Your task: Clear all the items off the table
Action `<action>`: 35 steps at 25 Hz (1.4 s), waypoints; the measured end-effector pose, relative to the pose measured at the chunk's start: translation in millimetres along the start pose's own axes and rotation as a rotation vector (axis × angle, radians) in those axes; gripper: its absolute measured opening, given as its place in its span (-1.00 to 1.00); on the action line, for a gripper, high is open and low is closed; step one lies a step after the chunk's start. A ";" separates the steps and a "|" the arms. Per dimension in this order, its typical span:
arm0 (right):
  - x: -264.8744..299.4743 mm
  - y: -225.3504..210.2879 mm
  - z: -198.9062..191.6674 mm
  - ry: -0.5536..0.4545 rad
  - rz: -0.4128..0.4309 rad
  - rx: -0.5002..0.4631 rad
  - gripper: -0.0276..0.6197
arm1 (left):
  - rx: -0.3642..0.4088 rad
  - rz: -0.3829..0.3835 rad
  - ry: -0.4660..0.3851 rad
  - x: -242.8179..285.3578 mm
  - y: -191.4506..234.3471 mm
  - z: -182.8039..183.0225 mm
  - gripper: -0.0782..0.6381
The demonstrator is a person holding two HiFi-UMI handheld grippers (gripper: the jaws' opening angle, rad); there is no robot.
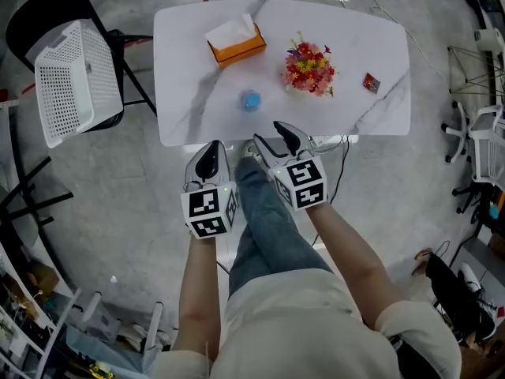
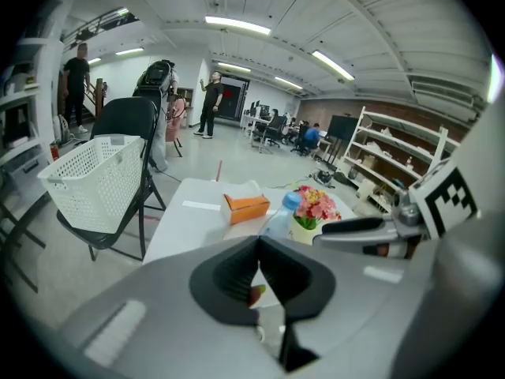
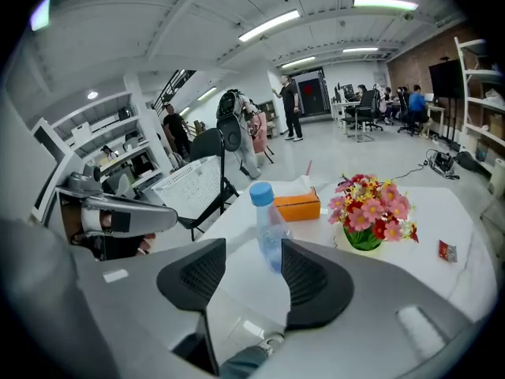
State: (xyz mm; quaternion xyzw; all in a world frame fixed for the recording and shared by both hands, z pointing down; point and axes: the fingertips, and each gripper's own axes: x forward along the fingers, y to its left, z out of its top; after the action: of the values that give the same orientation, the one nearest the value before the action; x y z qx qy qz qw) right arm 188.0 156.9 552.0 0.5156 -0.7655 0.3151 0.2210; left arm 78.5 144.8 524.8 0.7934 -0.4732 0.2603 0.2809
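Observation:
A white marble table [image 1: 189,54] carries an orange tissue box [image 1: 235,44], a clear bottle with a blue cap [image 1: 250,100], a pot of red and yellow flowers [image 1: 309,68] and a small red packet [image 1: 371,83]. Both grippers hover just short of the table's near edge, above the person's legs. My left gripper [image 1: 210,150] is shut with nothing held; its own view shows the jaws [image 2: 259,239] meeting. My right gripper [image 1: 276,135] is open and empty. In its view the bottle [image 3: 267,223] stands beyond the gap between the fingers [image 3: 252,247], apart from them.
A white perforated basket [image 1: 75,81] rests on a black folding chair [image 1: 47,10] left of the table. Cables [image 1: 339,160] trail on the floor by the table's near right side. Racks and an office chair [image 1: 481,140] crowd the right. People stand far back in the room.

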 end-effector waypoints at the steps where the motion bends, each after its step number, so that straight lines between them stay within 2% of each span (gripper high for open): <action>1: 7.2 -2.4 -3.9 0.005 0.001 0.000 -0.23 | 0.001 -0.002 0.005 6.1 1.7 -3.0 -0.76; 9: 58.5 -22.5 -27.6 0.038 -0.016 0.014 0.01 | 0.024 -0.011 0.039 41.9 13.2 -19.9 -0.76; 17: 106.4 -37.7 -45.7 0.068 -0.032 -0.029 0.18 | 0.018 -0.010 0.054 76.0 24.2 -31.6 -0.76; 35: 170.4 -50.4 -61.7 0.071 -0.041 -0.072 0.24 | -0.006 -0.015 0.085 117.5 45.4 -48.4 -0.76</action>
State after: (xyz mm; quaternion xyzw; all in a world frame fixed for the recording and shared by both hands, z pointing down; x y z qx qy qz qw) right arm 172.6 76.3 721.3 0.5113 -0.7573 0.3011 0.2728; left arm 79.6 89.4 647.9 0.7844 -0.4556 0.2901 0.3051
